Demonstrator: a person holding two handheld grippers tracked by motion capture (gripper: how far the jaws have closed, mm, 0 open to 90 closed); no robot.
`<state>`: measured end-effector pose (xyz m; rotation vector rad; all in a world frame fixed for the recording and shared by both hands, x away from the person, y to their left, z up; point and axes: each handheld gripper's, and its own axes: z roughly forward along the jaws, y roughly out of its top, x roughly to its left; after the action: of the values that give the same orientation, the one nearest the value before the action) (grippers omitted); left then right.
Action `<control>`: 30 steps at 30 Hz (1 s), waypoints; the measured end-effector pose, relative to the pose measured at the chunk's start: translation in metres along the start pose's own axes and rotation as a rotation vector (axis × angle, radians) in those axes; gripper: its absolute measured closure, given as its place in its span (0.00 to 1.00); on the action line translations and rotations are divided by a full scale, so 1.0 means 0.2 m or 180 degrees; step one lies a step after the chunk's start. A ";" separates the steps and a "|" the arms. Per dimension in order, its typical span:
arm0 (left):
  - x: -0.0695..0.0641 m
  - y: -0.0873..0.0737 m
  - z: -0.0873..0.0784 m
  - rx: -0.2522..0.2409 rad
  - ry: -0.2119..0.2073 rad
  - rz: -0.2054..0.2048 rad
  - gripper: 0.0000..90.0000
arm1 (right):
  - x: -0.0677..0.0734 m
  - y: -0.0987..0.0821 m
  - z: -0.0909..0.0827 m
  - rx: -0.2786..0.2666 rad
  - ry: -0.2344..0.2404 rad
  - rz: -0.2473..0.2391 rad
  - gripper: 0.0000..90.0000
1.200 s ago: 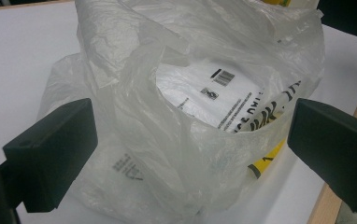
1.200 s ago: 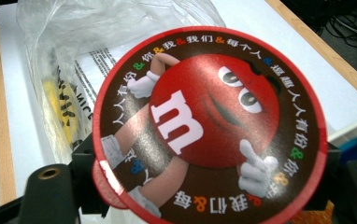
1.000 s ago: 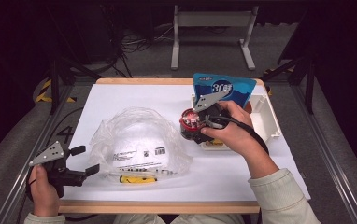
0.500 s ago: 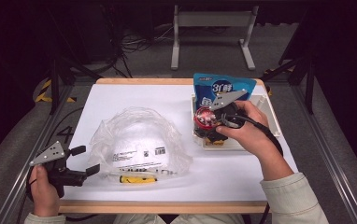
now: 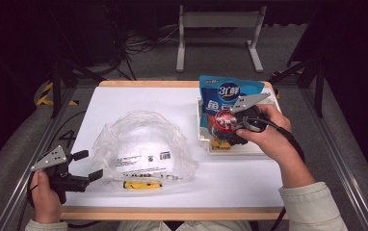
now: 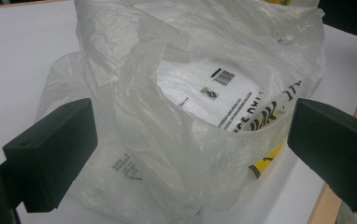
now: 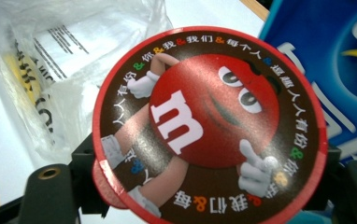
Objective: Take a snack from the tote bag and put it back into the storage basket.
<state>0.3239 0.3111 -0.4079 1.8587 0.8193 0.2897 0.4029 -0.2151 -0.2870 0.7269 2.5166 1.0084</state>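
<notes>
Item one, white tray (image 5: 249,150) at the right of the white table (image 5: 138,101); it holds an upright blue snack pouch (image 5: 230,94) at its far end, and something yellow low in its near-left corner, too hidden to name; item two, clear plastic bag (image 5: 141,149) left of centre, crumpled, mouth gaping toward my left gripper (image 5: 88,166); inside it lies a white printed sheet with a barcode (image 6: 223,77); a yellow strip (image 5: 136,184) shows along its near edge.

Item three, round tin (image 7: 209,126), clamped between the jaws of my right gripper (image 5: 223,129) over the tray, just in front of the pouch; my black fingers (image 7: 50,191) press its sides, the lid facing outward.

Lid: red rim, brown ring of coloured lettering, red candy figure with a white "m", white gloves.

Left gripper: jaws wide apart, holding nothing, the bag's near edge between them, untouched.
</notes>
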 end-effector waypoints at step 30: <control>-0.01 0.00 0.00 0.0006 0.0013 0.0001 0.02 | -0.18 -0.18 -0.13 0.0100 -0.0211 0.0116 0.28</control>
<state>0.3235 0.3100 -0.4077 1.8608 0.8223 0.2932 0.4081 -0.2718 -0.2900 0.8045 2.4759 0.9430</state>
